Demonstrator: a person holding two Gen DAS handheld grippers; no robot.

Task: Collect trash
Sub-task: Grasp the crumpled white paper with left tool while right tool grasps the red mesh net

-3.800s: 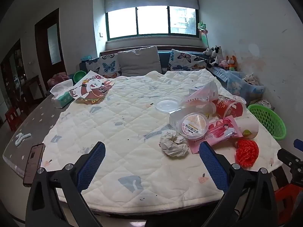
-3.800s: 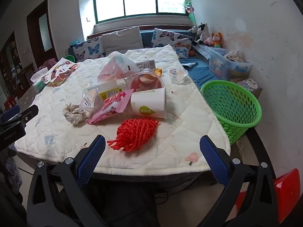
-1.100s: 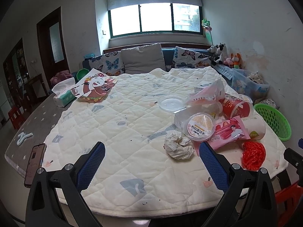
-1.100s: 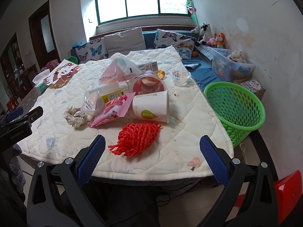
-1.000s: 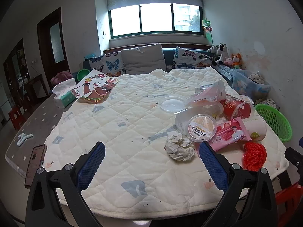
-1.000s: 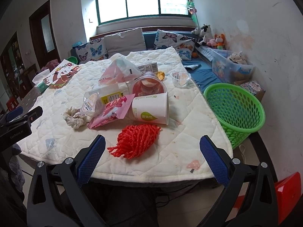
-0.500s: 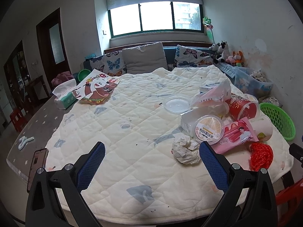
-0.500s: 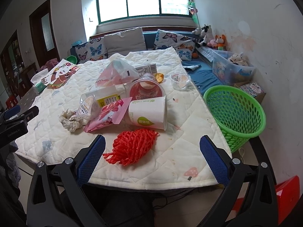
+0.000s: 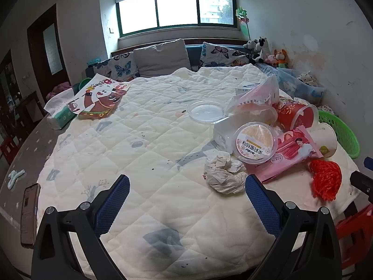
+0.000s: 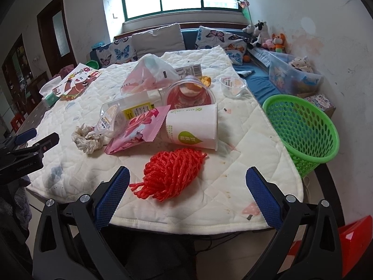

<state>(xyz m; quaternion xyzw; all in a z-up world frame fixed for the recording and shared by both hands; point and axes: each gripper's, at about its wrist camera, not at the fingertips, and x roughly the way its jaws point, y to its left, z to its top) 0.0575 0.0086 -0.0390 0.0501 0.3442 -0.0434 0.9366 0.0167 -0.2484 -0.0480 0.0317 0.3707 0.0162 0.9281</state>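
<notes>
Green basket (image 9: 345, 135) partly cut off

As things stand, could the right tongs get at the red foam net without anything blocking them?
Probably yes. The right tongs are open and point at the red foam net, which lies alone on the quilt in front of them. The paper cup lies behind the net, not in the way.
</notes>
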